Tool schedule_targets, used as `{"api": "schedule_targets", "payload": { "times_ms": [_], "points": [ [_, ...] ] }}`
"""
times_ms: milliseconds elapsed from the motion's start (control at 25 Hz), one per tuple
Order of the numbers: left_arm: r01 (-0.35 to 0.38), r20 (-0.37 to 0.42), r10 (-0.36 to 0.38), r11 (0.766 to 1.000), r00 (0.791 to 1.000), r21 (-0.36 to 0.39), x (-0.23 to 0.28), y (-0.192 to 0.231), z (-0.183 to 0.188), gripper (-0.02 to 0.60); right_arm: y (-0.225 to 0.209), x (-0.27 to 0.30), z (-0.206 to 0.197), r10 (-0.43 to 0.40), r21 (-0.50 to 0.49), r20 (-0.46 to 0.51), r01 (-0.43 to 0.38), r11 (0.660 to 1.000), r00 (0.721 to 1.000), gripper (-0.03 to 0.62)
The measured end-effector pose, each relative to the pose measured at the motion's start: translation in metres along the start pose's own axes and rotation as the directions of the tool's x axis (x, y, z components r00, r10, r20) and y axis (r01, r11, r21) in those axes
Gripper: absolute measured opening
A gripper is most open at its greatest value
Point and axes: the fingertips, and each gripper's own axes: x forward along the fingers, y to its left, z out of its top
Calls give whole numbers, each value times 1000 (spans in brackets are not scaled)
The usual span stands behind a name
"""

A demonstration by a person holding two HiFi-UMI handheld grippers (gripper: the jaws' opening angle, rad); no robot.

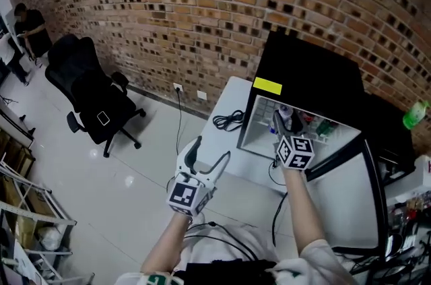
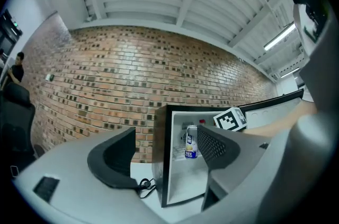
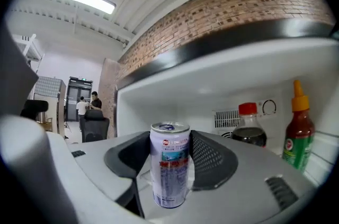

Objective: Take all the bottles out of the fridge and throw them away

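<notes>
Where the black fridge (image 1: 316, 71) stands open on the white table (image 1: 227, 100), my left gripper (image 2: 165, 141) hangs outside, jaws wide apart and empty — my right gripper (image 1: 278, 122) reaches inside. Toward the back wall stand a dark red-capped bottle (image 3: 249, 132) and, right of it, an orange-capped sauce bottle (image 3: 295, 135); nearer, the right jaws press both sides of an upright drinks can (image 3: 170, 167).

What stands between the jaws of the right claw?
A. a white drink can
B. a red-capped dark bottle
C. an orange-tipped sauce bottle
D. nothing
A: the right gripper view shows the white drink can clamped in the right claw, while the red-capped bottle stands behind it, untouched.
</notes>
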Motion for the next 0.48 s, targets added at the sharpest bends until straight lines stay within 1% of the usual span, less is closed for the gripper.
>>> {"api": "schedule_targets", "payload": {
  "times_ms": [160,320,480],
  "points": [
    [68,3,-67,996,998,-56,19,-28,7,347,6,-53,13,15,-29,35,-14,999,999,252],
    [119,-10,-119,992,993,-31,27,-40,-8,347,16,-104,30,47,-55,77,-43,998,996,252],
    [150,-14,-151,988,988,-42,30,-51,-15,347,30,-140,31,82,-69,97,-76,995,992,252]
  ]
}}
